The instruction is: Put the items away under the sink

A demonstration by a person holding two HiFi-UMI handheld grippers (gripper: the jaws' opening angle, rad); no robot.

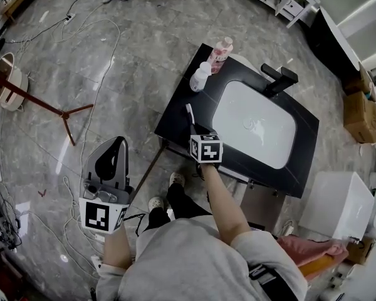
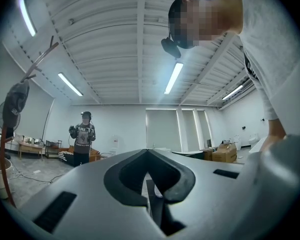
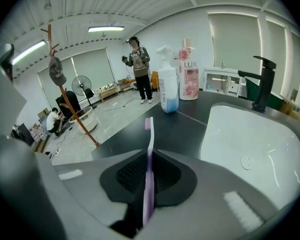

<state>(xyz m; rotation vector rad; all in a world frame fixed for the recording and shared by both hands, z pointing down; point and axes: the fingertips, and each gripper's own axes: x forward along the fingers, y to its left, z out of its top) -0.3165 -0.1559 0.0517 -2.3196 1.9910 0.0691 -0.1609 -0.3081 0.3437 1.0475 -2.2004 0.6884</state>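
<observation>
1. Landmark is the white sink basin [image 1: 282, 149], set in a black countertop [image 1: 178, 108].
2. The right gripper [image 1: 193, 130] hangs over the countertop strip just left of the basin. Its jaws are pinched on the handle of a purple-and-white toothbrush [image 1: 189, 114].
3. In the right gripper view the toothbrush [image 3: 149, 144] has its long axis in line with the jaws. The bristle head points away from the holder, toward the far-left corner of the basin. The shaft looks clear of the counter, though I cannot say how far.
4. The left gripper [image 1: 115, 150] is well left of the basin, out over the floor. In its own view the jaws [image 2: 150, 179] are pressed together with nothing between them.
5. Count:
   - toothbrush: 1
   - bottles: 2, a white spray bottle [image 1: 200, 77] and a pink pump bottle [image 1: 220, 52], side by side at the basin's far-left corner
   - faucet [image 1: 279, 77]: 1, behind the basin
6. Key relation: the target space lies below the basin, hidden by the countertop in every view. My judgement is that the right hand, which carries the brush and is nearer, must drop down and in toward the basin's near side. The left is free to open a door, if there is one.
7. Both bottles are not yet stowed.
</observation>
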